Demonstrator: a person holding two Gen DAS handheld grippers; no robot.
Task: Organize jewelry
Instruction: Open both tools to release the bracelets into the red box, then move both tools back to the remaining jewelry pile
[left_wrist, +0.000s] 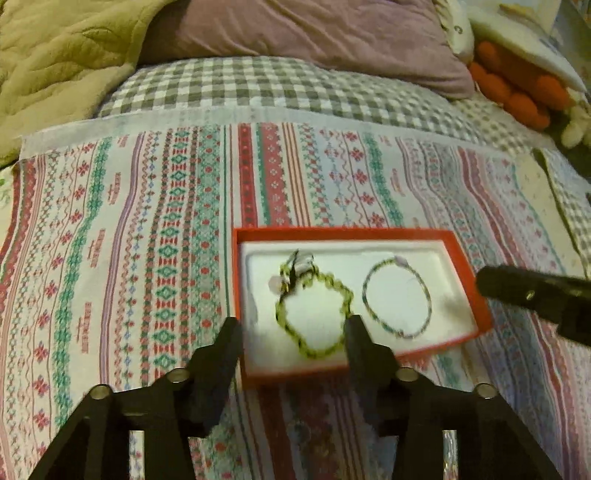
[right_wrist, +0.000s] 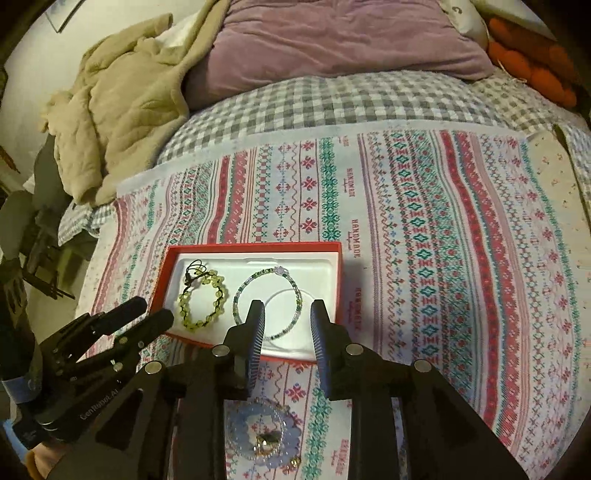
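Note:
A red box (left_wrist: 469, 273) (right_wrist: 255, 244) with a white liner lies on the patterned cloth. Inside lie a yellow-green beaded bracelet with black cord (left_wrist: 314, 306) (right_wrist: 201, 299) on the left and a thin green-white beaded bracelet (left_wrist: 397, 295) (right_wrist: 269, 299) on the right. My left gripper (left_wrist: 293, 328) is open and empty, just above the box's near edge, around the yellow-green bracelet's side; it also shows in the right wrist view (right_wrist: 147, 314). My right gripper (right_wrist: 288, 314) is open and empty over the box's near right part. A small clear round dish with gold jewelry (right_wrist: 264, 439) sits under the right gripper.
The patterned cloth (left_wrist: 147, 258) covers a checked bedspread (left_wrist: 258, 85). A purple pillow (left_wrist: 314, 33), a beige quilted blanket (left_wrist: 55, 62) and orange plush toys (left_wrist: 517, 88) lie at the back. The bed's left edge drops off in the right wrist view (right_wrist: 74, 258).

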